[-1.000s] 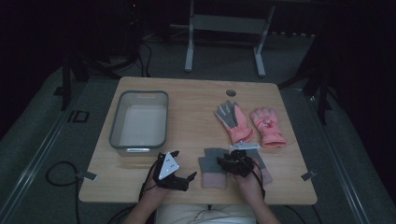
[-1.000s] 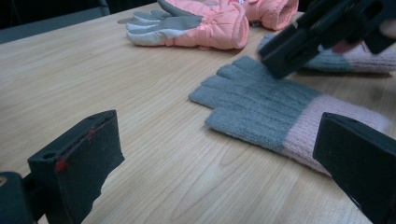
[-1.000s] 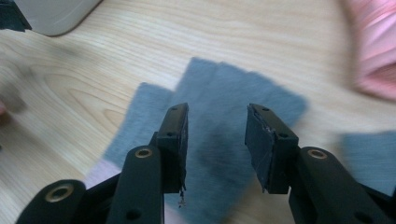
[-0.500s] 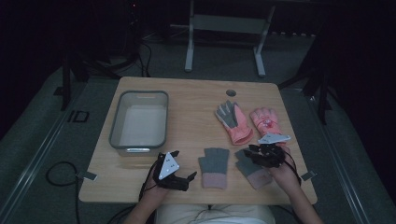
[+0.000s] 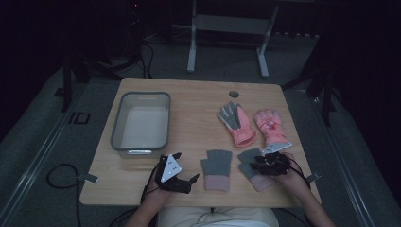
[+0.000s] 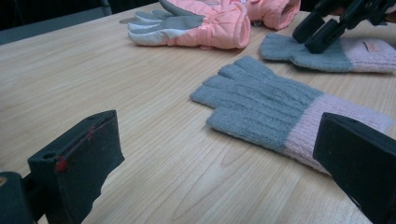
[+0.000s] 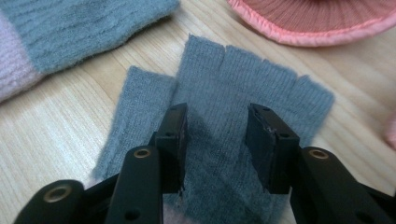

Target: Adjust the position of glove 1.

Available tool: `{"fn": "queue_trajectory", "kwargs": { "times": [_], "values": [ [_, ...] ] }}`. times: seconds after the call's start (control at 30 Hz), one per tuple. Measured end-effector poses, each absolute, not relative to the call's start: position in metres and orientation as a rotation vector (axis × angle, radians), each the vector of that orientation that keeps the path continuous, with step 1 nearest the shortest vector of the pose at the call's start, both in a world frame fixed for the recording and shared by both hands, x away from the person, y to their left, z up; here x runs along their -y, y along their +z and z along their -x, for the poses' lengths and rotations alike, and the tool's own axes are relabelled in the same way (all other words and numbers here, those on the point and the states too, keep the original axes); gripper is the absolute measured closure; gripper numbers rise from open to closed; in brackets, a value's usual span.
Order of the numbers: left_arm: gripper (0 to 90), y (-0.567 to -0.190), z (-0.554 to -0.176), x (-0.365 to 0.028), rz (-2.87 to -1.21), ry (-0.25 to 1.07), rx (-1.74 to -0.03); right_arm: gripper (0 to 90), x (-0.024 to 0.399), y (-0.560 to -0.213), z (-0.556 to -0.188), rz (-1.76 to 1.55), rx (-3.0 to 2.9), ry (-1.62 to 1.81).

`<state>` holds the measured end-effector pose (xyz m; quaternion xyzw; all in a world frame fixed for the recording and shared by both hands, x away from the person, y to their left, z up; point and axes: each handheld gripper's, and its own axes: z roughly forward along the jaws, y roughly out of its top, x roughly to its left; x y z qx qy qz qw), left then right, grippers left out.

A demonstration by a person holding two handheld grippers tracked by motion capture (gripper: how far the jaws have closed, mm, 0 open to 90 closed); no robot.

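Dark room, grey carpet, a wooden counter [image 5: 194, 99] carrying everything. Landmark: the grey plastic bin [image 5: 141, 124], sitting empty. Two pink ski gloves [image 5: 250, 124] are lying well to the right of the bin. Two grey knit gloves with pink cuffs are lying nearer the person than the bin, to its right: the left knit glove [image 5: 217, 168] closer to the bin, the right knit glove [image 5: 254, 166] farther from it.

The right tongs [image 5: 265, 164] are hovering over the right knit glove [image 7: 219, 154], half open, jaws straddling its palm and apparently pressing down on the fabric; they have just been opening a little, with the glove under them, not pinched. The left tongs [image 5: 185, 180] are resting just in front of the bin, wide open and holding nothing, left knit glove [image 6: 261, 105] lying ahead of them.

Risks, as a judgement: the jaws are coming down flat on thin knit, so closing may skim over it or catch only the top layer, letting the glove slip out on lifting. Dragging could also bunch it against the neighbouring glove or the ski glove cuff.
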<state>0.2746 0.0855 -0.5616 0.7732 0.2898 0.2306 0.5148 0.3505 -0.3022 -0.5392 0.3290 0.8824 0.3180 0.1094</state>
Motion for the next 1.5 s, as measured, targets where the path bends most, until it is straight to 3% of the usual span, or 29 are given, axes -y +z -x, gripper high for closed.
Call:
{"fn": "queue_trajectory", "kwargs": {
  "times": [0.37,0.77,0.93,1.3,1.5],
  "values": [
    [0.8,-0.562,-0.274,-0.086,-1.854,0.559,-0.700,84.4,0.300,-0.539,-0.348,-1.111,-2.522,0.934],
    [0.8,-0.562,-0.274,-0.086,-1.850,0.563,-0.703,85.3,0.293,-0.485,-0.311,-1.368,-2.291,1.138],
    [0.8,-0.562,-0.274,-0.086,-1.849,0.558,-0.704,85.3,0.293,-0.501,-0.301,-1.466,-2.223,1.125],
    [0.8,-0.562,-0.274,-0.086,-1.853,0.559,-0.698,84.5,0.298,-0.531,-0.317,-1.513,-2.221,0.983],
    [0.8,-0.562,-0.274,-0.085,-1.857,0.559,-0.695,79.8,0.299,-0.543,-0.321,-1.508,-2.236,0.949]
  ]
}}
